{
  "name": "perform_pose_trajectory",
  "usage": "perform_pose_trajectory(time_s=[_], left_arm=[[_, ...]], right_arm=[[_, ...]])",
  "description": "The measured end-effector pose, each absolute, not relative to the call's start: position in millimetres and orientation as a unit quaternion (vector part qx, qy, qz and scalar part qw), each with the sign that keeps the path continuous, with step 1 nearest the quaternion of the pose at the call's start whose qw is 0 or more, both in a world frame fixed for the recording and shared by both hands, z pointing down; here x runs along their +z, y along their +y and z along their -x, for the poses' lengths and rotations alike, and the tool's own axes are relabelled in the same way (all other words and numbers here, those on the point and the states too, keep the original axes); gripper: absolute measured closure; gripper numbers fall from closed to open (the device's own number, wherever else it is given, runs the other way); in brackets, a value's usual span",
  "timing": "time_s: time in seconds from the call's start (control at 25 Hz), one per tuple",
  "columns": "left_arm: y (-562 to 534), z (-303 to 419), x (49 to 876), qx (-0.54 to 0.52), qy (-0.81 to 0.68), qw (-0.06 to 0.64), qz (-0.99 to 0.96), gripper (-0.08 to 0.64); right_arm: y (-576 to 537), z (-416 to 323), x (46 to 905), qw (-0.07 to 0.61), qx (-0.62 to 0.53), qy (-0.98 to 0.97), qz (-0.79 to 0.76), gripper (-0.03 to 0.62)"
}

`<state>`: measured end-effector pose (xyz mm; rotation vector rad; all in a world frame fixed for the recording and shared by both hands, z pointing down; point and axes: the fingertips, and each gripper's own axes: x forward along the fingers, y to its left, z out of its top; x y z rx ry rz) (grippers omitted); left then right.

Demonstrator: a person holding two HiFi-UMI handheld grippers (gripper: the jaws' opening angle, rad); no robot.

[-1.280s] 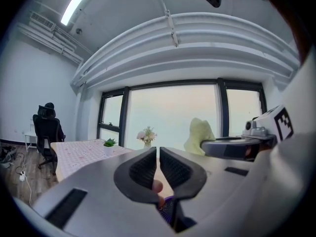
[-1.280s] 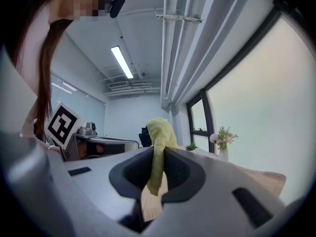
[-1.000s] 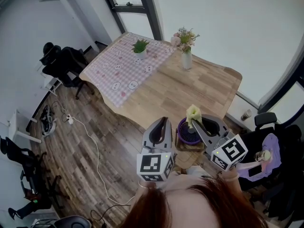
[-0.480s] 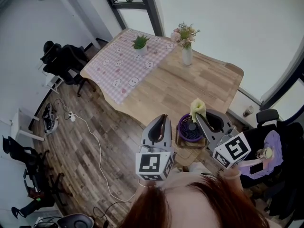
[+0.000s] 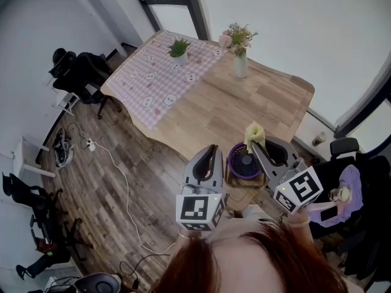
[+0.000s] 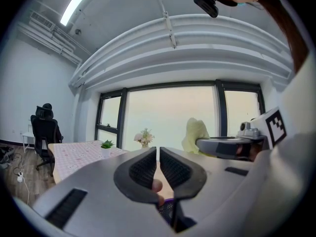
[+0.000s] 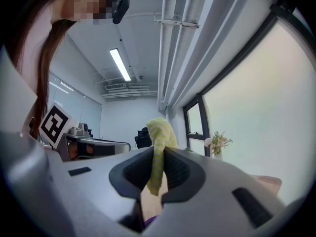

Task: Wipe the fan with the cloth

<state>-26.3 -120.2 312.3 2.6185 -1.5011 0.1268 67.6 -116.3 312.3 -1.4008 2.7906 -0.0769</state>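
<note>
A small purple fan (image 5: 244,162) lies face-up on a low wooden stool (image 5: 243,194) just in front of me. My right gripper (image 5: 258,144) reaches over the fan's far right rim and is shut on a pale yellow cloth (image 5: 252,133) that sticks up from its jaws. In the right gripper view the cloth (image 7: 161,132) is pinched between the pads of the right gripper (image 7: 158,152). My left gripper (image 5: 209,154) hangs to the left of the fan, jaws together with nothing seen in them. The left gripper (image 6: 158,151) shows only a thin slit, with the fan (image 6: 166,209) below it.
Beyond the stool stands a large wooden table (image 5: 269,112) with a pink checked cloth (image 5: 156,84), a potted plant (image 5: 179,49) and a vase of flowers (image 5: 239,66). Black office chairs (image 5: 79,78) stand at the left, a cable (image 5: 119,182) trails on the floor, and a chair with purple fabric (image 5: 342,191) is at right.
Little differs: the view has shifted slightly, and the cloth's tip sits a touch farther over the fan's far rim. The left gripper has kept its place.
</note>
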Motion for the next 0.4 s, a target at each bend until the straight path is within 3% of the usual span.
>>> perform_pose_trajectory(time_s=[0.4], left_arm=[[-123.2,26.5,318.3,0.038,-0.492,0.066,-0.867,0.535]], right_arm=[[-119.9,-65.5,317.0,-0.003,-0.022,0.892,0.452,0.549]])
